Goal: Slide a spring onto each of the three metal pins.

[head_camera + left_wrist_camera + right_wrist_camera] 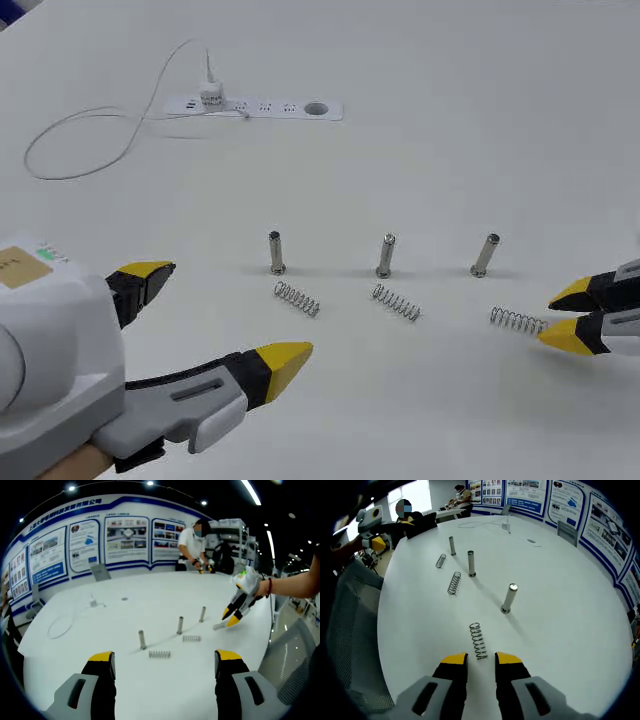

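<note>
- Pins: stand upright in 1 row across the white table (450, 150), long axes vertical, wider bases down; named by place in the head view: left pin (276, 252), middle pin (386, 256), right pin (485, 255).
- Springs: lie flat on the table, 1 just in front of each pin, none on a pin.
- Left spring (297, 299) and middle spring (397, 303): run slantwise in the head view, far end toward the left, near end toward the right.
- Right spring (517, 320): lies almost crosswise, right end aimed at the right gripper (550, 318).
- Right gripper: reaches in from the right edge, low over the table, jaws parted by a narrow gap, holding nothing; tips just beside the spring's end. In the right gripper view, lines up with the spring's long axis.
- Left gripper (228, 312): hovers at the near left, jaws spread wide and empty, aimed toward the row, near the left spring but apart from it.
- Far side of the table: power strip (255, 106) with a looped cable (90, 130).
</note>
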Demonstrator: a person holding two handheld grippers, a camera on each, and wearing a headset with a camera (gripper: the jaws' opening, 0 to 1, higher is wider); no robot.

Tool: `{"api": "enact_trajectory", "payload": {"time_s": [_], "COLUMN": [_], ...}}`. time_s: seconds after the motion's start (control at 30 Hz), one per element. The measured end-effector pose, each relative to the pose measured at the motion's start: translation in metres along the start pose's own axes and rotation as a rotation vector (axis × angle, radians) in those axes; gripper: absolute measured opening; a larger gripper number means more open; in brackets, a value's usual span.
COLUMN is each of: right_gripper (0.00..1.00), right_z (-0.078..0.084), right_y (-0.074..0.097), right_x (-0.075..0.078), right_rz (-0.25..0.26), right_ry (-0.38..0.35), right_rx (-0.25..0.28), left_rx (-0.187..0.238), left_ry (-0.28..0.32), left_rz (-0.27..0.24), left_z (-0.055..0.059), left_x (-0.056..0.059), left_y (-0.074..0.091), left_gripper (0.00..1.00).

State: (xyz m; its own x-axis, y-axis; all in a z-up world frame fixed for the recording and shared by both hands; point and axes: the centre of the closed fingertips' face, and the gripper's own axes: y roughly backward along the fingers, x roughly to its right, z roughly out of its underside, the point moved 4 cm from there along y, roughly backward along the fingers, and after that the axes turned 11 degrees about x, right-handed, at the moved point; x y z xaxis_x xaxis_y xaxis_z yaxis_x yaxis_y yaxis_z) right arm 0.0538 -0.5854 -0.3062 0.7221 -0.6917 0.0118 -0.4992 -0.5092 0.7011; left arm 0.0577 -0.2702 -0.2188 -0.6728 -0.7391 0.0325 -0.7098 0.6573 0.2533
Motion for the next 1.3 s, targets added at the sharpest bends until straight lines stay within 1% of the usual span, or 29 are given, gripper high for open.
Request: {"api": "enact_trajectory", "payload": {"time_s": [0.17,0.27,0.53,0.67,0.83,0.9,1.0,1.13,1.3], "right_gripper": [0.20,0.18,0.15,0.12,0.12,0.12,0.12,0.11,0.10], "right_z": [0.001,0.005,0.008,0.007,0.006,0.004,-0.002,-0.013,-0.027], "right_y": [-0.005,-0.007,-0.009,-0.010,-0.010,-0.009,-0.008,-0.006,-0.004], "right_x": [0.001,0.001,0.001,0.000,-0.001,-0.003,-0.005,-0.010,-0.015], "right_rz": [-0.006,-0.012,-0.016,-0.017,-0.010,-0.013,-0.017,-0.024,-0.035], "right_ry": [0.001,0.012,0.011,0.018,0.029,0.021,0.029,0.064,0.105], "right_rx": [0.023,0.006,0.010,0.009,0.004,0.009,0.021,0.028,0.055], "left_rx": [-0.005,-0.007,-0.007,-0.010,-0.008,-0.005,-0.008,-0.011,-0.011], "left_ry": [0.003,0.002,0.002,-0.001,-0.001,0.000,-0.006,-0.007,-0.011], "left_rz": [-0.001,0.002,0.010,0.006,0.009,0.011,0.014,0.032,0.055], "left_z": [0.002,0.002,0.001,0.002,0.002,0.002,0.002,0.003,0.004], "left_x": [0.000,0.000,0.002,0.001,0.001,0.001,0.001,0.004,0.009], "left_y": [0.001,0.001,0.000,-0.001,-0.001,-0.001,0.000,-0.001,-0.003], "left_gripper": [0.83,0.82,0.80,0.80,0.80,0.78,0.77,0.74,0.72]}}
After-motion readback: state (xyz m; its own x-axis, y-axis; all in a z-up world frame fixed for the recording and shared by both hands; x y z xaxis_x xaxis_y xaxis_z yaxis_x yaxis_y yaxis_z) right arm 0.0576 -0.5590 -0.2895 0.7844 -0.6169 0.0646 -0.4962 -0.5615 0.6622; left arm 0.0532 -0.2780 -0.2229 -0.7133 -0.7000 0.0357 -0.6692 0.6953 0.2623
